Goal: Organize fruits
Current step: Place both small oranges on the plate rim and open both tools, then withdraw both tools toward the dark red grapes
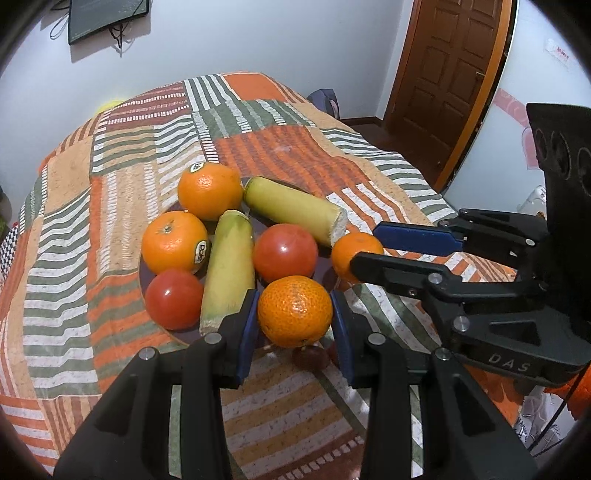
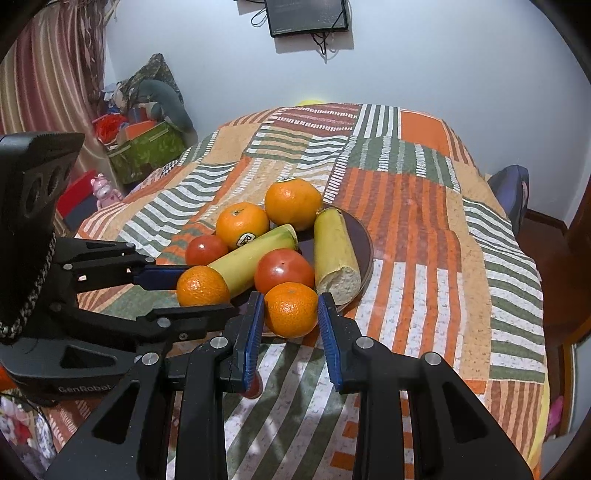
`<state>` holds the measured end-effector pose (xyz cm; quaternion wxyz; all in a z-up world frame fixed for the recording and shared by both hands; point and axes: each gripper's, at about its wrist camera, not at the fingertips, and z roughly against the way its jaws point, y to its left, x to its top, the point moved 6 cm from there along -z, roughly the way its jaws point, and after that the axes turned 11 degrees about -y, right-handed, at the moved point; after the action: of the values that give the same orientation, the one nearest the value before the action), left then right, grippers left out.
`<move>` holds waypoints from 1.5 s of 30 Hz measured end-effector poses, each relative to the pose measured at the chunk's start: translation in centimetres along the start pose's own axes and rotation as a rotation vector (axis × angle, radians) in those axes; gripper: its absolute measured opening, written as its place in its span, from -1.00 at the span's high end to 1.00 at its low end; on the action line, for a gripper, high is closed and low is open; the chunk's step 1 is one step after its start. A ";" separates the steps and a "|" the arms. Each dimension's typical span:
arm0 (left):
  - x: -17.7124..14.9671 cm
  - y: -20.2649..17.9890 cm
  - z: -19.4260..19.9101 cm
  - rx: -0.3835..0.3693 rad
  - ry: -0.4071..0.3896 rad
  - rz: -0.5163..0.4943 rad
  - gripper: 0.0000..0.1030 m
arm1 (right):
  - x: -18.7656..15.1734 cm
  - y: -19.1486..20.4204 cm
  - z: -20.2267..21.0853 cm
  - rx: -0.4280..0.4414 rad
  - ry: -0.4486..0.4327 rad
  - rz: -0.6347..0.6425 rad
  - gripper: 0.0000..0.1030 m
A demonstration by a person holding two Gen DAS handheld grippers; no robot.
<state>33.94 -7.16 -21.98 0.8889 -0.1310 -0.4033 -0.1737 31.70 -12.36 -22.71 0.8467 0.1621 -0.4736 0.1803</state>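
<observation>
Both tongs reach in low over the dark plate (image 2: 367, 254), each pair bracketing a mandarin.

Left tongs (image 1: 295, 314) grip a pebbly mandarin (image 1: 294, 311); right tongs (image 2: 291, 310) hold another mandarin (image 2: 291, 309) at the plate's near edge.

Bedspread (image 1: 110, 221) is matt woven cloth w/ speckled print. Tomatoes (image 1: 285, 252) smooth & glossy; mandarin (image 1: 294, 311) skin dimpled, slight sheen. Gripper fingers (image 2: 255, 332) matt black plastic, ribbed blue pads. Door (image 1: 454, 74) varnished wood.

plate (image 1: 328, 258) mostly hidden under fruit, wall screen (image 1: 107, 18) cut off by edge
</observation>
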 end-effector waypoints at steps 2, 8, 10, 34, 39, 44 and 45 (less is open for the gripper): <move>-0.1 0.1 -0.4 0.002 0.001 0.002 0.27 | -0.1 -0.2 -0.3 -0.002 0.003 -0.003 0.47; -0.9 0.5 -1.8 0.013 0.022 0.001 0.27 | -0.7 -0.6 -1.1 0.002 0.024 -0.021 0.47; -1.0 0.5 -1.9 0.006 0.021 0.005 0.27 | -0.8 -0.7 -1.4 -0.001 0.026 -0.024 0.47; -1.4 0.3 0.3 0.041 -0.008 -0.022 0.04 | -0.9 -0.6 -0.8 0.010 0.041 -0.029 0.25; -0.7 1.0 2.3 0.073 -0.050 -0.005 0.03 | -0.4 -0.6 0.5 -0.004 0.022 -0.028 0.24; -0.5 2.0 4.4 0.106 -0.083 0.026 0.01 | 0.2 0.1 1.9 -0.007 -0.002 -0.024 0.24; -0.5 2.2 4.8 0.114 -0.087 0.029 -0.01 | 0.3 0.2 2.2 -0.005 -0.005 -0.022 0.24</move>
<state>31.34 -3.29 -19.49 0.8790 -0.0934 -0.4487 -0.1315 30.06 -13.10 -21.33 0.8479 0.1658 -0.4743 0.1693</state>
